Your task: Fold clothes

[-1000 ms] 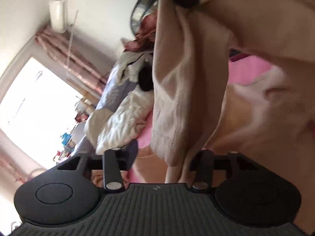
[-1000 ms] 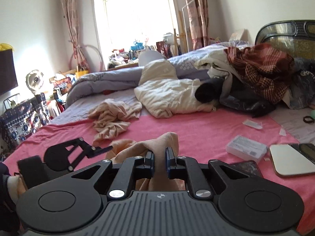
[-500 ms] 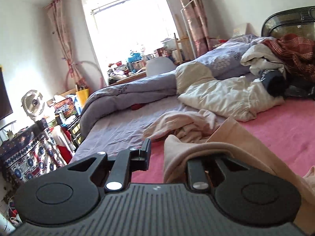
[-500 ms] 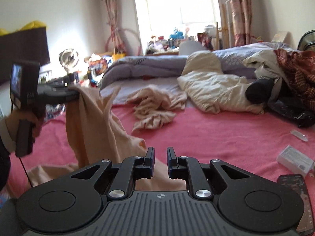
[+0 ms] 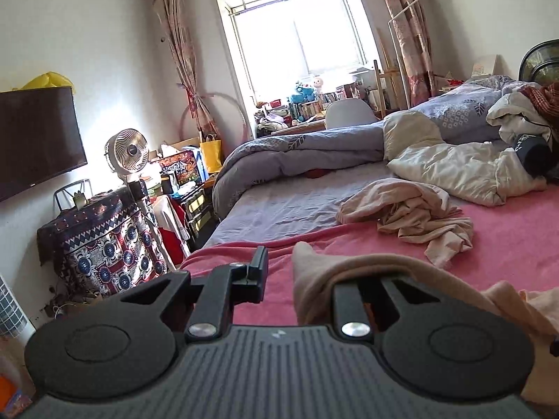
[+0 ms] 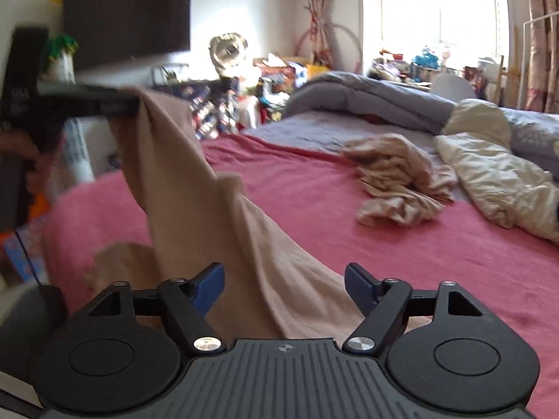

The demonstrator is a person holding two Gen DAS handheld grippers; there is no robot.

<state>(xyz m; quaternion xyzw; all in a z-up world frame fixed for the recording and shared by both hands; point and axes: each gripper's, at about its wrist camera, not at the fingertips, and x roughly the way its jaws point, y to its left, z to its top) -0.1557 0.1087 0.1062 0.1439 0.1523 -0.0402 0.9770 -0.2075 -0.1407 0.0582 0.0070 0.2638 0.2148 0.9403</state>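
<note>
Far left in the right wrist view, the left gripper (image 6: 118, 106) is up in the air, blurred, and the beige garment (image 6: 216, 216) hangs from its tip; whether it is clenched on the cloth or merely draped with it, I cannot tell from here. In the left wrist view the same gripper (image 5: 297, 272) shows one finger (image 5: 258, 272) clear and spread away from the other, which is buried under the beige fold (image 5: 367, 272), so the grip stays uncertain. The garment slopes down from there across the pink bedspread (image 6: 314, 181) and runs between the fingers of the right gripper (image 6: 284, 281), which is spread wide, released, blue pads (image 6: 209, 284) well apart with the cloth passing between and under them. Moving right, a second crumpled beige garment (image 6: 401, 181) lies in a heap on the bed, near the line where pink meets the grey sheet (image 6: 307, 132). Further right, a cream quilt (image 6: 496, 174) is bunched just beside that heap, with the grey duvet (image 6: 367, 97) rolled behind it.
</note>
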